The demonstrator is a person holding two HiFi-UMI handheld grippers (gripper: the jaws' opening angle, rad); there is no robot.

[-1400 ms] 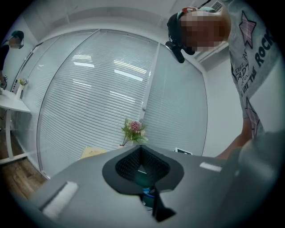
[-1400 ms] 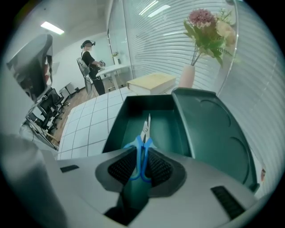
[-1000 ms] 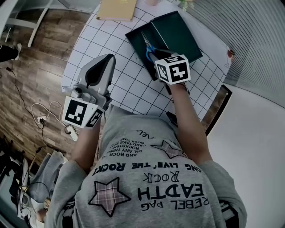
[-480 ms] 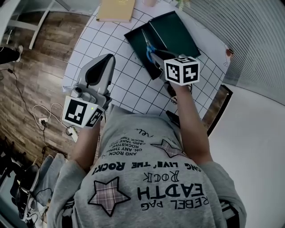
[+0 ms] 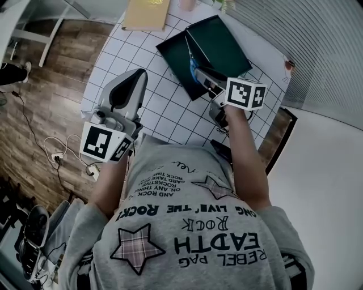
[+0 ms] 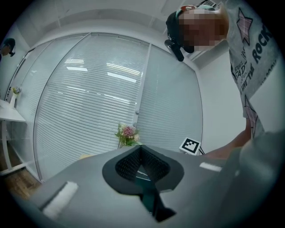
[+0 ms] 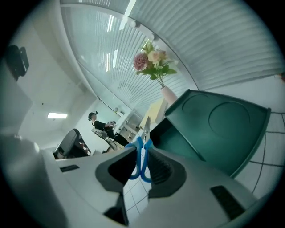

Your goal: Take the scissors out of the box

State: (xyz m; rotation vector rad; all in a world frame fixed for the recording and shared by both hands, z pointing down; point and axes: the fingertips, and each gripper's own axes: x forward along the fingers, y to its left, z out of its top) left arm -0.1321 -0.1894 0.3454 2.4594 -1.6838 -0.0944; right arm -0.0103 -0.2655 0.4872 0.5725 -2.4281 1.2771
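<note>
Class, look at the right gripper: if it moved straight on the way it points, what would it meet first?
Probably the open green box: the right gripper, shut on the scissors, points at it; depth is unclear.

The box (image 5: 176,63) is set at the far end of the table (image 5: 164,116), with its lid (image 5: 221,45) to its right. The scissors (image 5: 191,56) are held over the box's near part, between the jaws of the right gripper (image 5: 203,79), blades pointed away. The left gripper (image 5: 131,78) is found over the table's left edge, well apart from the box. A pad (image 5: 148,11) is seen behind the box, to the left. A vase (image 7: 169,95) appears to be stood behind the lid. Cables (image 5: 62,150) are spread on the floor at the left.
</note>
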